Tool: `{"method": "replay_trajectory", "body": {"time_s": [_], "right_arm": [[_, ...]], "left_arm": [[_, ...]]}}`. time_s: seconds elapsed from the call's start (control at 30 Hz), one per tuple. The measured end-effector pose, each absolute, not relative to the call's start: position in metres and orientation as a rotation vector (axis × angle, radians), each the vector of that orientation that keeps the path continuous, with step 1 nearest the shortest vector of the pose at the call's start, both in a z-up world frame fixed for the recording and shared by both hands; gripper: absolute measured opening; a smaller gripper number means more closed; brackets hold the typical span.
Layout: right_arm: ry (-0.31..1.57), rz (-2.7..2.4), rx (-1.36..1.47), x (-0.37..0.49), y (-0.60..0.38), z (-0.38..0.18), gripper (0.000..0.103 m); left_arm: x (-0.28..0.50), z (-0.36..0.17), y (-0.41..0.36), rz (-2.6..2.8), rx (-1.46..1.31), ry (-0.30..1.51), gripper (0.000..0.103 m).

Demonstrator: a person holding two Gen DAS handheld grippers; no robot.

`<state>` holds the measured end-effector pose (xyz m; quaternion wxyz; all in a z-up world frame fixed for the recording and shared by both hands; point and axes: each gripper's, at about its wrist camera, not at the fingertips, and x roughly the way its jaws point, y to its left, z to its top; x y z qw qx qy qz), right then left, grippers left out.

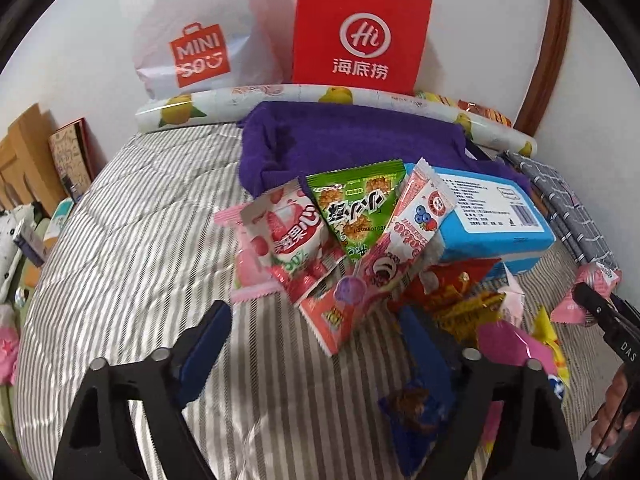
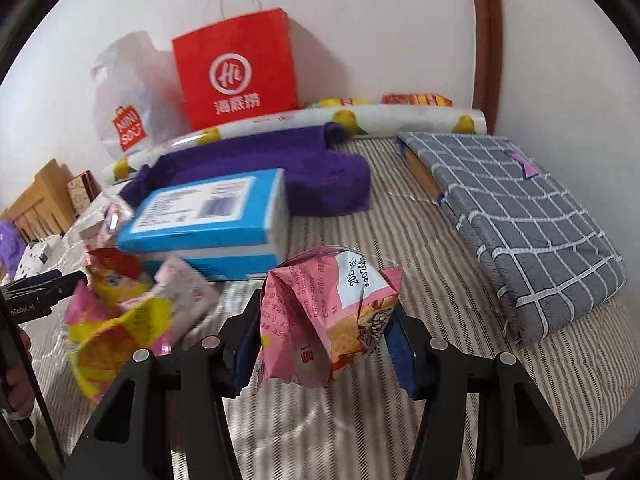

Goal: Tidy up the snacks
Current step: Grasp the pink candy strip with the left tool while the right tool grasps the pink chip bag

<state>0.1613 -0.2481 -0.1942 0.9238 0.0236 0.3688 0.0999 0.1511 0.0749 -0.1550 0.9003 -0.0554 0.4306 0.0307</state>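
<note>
Right gripper [image 2: 324,344] has its jaws clenched on a pink snack packet [image 2: 328,316], lifted clear of the striped bed [image 2: 360,220]. Left gripper [image 1: 316,340] hangs over the snack pile [image 1: 360,248] w/ jaws released, nothing pinched; a dark blue packet [image 1: 416,412] lies by its right finger, poss. touching, view's too blurred to tell.

To do it well: keep the pink packet squeezed mid-body, don't crush it, carry it to its group, prob. well apart from the blue box [image 2: 208,220]. Left should centre one wrapper between its fingers before closing, not rake several.
</note>
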Motion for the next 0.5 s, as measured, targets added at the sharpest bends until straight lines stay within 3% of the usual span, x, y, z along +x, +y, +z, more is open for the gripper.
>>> {"method": "replay_trajectory", "body": {"time_s": [0.13, 0.3, 0.43, 0.5], "right_arm": [[0.777, 0.208, 0.076, 0.172, -0.256, -0.206, 0.056], [0.766, 0.222, 0.082, 0.177, -0.258, -0.211, 0.056], [0.762, 0.216, 0.062, 0.178, -0.255, -0.212, 0.056], [0.764, 0.220, 0.061, 0.178, -0.255, -0.212, 0.056]], "left_arm": [[0.161, -0.161, 0.070, 0.002, -0.076, 0.897, 0.064], [0.171, -0.164, 0.063, -0.058, -0.051, 0.901, 0.057], [0.175, -0.165, 0.054, -0.096, -0.015, 0.888, 0.041], [0.175, -0.165, 0.052, -0.091, -0.001, 0.882, 0.038]]}}
